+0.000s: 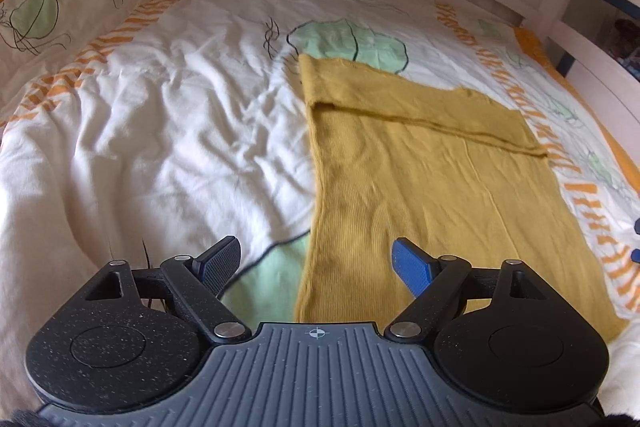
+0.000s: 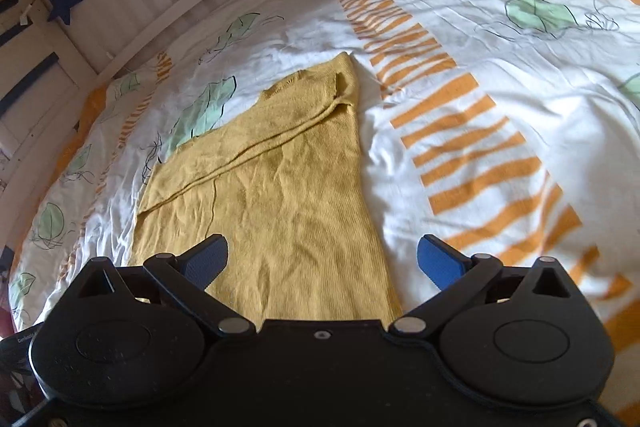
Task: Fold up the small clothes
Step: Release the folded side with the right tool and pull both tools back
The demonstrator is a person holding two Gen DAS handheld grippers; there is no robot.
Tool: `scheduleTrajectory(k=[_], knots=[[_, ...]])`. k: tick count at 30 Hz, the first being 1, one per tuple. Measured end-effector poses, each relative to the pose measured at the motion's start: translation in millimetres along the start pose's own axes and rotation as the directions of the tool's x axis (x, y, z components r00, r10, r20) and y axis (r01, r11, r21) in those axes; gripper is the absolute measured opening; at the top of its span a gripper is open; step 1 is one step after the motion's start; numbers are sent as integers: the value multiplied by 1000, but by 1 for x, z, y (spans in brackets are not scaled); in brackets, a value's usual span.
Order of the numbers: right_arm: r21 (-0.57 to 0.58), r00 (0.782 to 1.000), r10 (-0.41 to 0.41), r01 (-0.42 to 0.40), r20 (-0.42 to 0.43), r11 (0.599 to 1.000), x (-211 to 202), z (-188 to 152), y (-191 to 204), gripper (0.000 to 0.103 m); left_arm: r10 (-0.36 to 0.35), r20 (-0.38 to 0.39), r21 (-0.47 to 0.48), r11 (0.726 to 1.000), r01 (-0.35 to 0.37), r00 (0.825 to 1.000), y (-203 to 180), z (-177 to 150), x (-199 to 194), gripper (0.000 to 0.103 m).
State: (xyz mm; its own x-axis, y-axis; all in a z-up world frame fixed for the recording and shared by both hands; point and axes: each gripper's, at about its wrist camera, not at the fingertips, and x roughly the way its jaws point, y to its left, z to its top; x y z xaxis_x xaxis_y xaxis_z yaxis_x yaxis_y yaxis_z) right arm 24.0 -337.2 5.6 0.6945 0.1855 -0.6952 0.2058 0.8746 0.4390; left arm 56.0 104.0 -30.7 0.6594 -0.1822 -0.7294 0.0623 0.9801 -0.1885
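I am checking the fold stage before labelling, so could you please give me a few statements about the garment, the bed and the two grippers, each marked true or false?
1. The mustard garment lies flat on the duvet. True.
2. The left gripper is clamped on the garment. False: its jaws stand open, holding nothing.
3. A sleeve is folded across the garment's upper part. True.
4. The right gripper holds a corner of the duvet. False: it is open and empty.
5. The duvet is plain blue. False: it is white with green leaves and orange stripes.
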Motion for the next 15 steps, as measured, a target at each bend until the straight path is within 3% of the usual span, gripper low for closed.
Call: scheduleTrajectory(k=[7, 15], knots=[[-28, 999, -36, 36, -13, 999, -11, -19, -4, 102, -12, -120, 7, 1000, 13, 993, 2, -34, 9, 82], [3, 994, -70, 70, -87, 998, -7, -26, -22, 102, -59, -195, 13, 998, 63, 979, -1, -45, 21, 82]])
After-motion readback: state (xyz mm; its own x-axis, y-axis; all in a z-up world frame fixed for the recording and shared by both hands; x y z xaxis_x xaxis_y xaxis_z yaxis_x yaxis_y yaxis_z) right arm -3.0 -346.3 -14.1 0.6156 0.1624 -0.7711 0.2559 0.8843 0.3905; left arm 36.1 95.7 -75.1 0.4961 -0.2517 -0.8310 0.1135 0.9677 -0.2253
